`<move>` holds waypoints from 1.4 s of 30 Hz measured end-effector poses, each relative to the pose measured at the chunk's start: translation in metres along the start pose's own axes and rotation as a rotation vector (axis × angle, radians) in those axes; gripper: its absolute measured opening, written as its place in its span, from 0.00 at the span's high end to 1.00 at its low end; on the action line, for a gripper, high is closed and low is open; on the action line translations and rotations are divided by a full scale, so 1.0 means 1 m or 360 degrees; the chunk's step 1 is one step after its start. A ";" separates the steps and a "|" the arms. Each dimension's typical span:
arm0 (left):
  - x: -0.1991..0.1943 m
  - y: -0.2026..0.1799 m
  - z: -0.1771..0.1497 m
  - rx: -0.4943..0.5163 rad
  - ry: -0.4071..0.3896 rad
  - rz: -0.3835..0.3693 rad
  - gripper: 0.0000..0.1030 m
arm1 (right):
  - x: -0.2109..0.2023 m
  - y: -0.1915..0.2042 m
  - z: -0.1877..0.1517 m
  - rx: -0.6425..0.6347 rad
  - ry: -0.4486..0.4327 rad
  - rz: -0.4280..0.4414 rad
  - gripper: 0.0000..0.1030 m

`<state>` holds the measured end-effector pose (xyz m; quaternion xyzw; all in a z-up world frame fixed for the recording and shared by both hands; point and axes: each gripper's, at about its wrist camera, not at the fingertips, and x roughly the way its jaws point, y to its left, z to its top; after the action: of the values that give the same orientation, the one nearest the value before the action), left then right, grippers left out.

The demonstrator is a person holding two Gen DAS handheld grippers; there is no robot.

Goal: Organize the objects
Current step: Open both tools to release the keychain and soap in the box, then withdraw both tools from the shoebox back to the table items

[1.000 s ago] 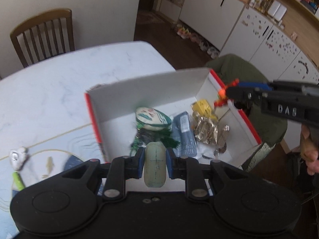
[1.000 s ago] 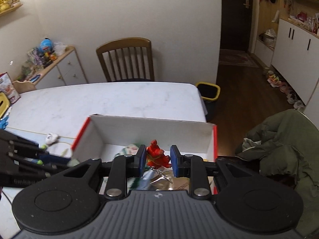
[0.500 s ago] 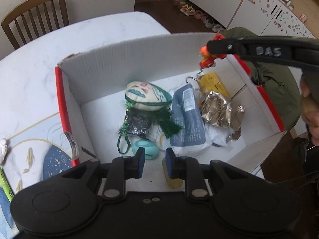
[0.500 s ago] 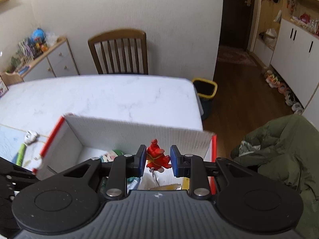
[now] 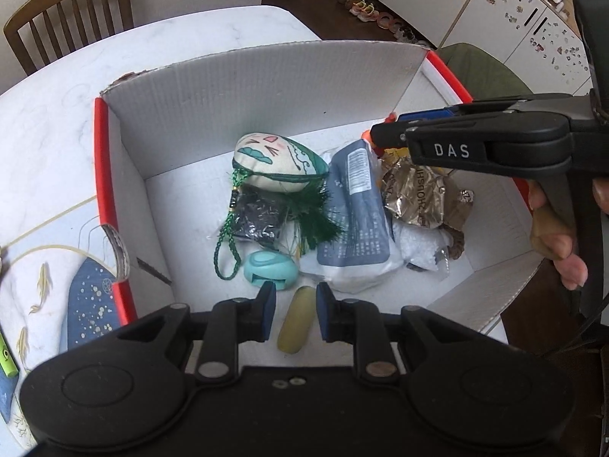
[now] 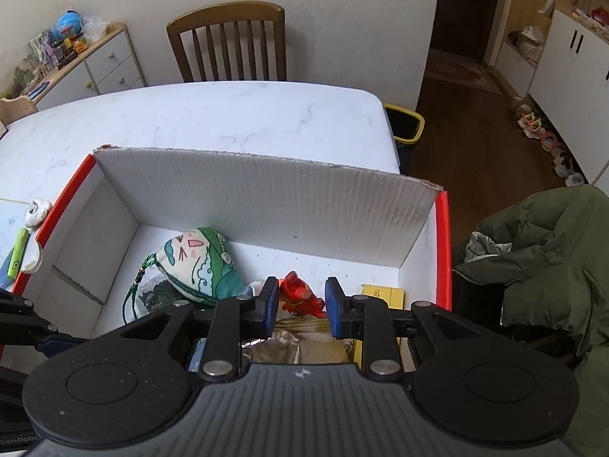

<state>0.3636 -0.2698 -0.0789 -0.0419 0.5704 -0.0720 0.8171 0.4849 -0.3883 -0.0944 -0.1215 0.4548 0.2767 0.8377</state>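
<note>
With its jaws standing apart over the yellowish stick (image 5: 296, 319) lying on the box (image 5: 266, 87) floor, the left gripper (image 5: 292, 304) is finishing its drop, while the right gripper (image 6: 298, 302) is hanging over the box, its jaws apart around the red toy (image 6: 300, 295), which seems to be dropping free, so backing both out comes next.

My left gripper (image 5: 292, 306) is matte black plastic: two broad rounded housings, each with a shallow circular recess, joined by a flat centre block carrying two small screws. Silver pivot bolts sit at the base of each finger link, smaller ones further up. Its fingers (image 5: 268, 299) end in blue pads. My right gripper (image 6: 298, 302) has the same build, but its centre block is grey and ribbed with a small white logo. From the left wrist camera, its side shows white "DAS" lettering on the black finger arm. My right hand (image 5: 555, 236) shows only bare fingers, no sleeve visible.
</note>
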 end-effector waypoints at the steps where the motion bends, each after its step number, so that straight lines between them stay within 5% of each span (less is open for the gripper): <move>1: 0.000 -0.001 0.000 -0.0001 -0.0002 0.0001 0.78 | 0.000 -0.001 0.000 0.0000 0.0005 0.0010 0.75; 7: -0.006 -0.006 -0.003 0.0012 -0.0032 -0.0010 0.73 | -0.014 -0.001 -0.004 -0.0019 -0.0011 0.0079 0.69; 10: -0.012 -0.009 -0.006 0.0017 -0.0050 -0.0005 0.72 | -0.022 0.000 -0.006 -0.0035 -0.0034 0.0076 0.52; 25: -0.065 -0.011 -0.029 0.0026 -0.0246 -0.0046 0.68 | -0.089 0.017 -0.030 -0.0025 -0.0150 0.0203 0.51; 34: -0.103 0.001 -0.049 0.0027 -0.0392 -0.0025 0.64 | -0.125 0.047 -0.040 -0.0039 -0.0227 0.0269 0.42; 38: -0.116 0.018 -0.060 0.0005 -0.0436 -0.0003 0.46 | -0.135 0.062 -0.044 -0.0036 -0.0250 0.0282 0.35; 42: -0.131 0.042 -0.073 -0.0016 -0.0478 0.0018 0.38 | -0.140 0.083 -0.047 -0.0030 -0.0263 0.0293 0.33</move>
<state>0.2535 -0.2055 0.0113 -0.0529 0.4424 -0.0574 0.8934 0.3444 -0.3913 -0.0007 -0.0640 0.3909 0.3659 0.8422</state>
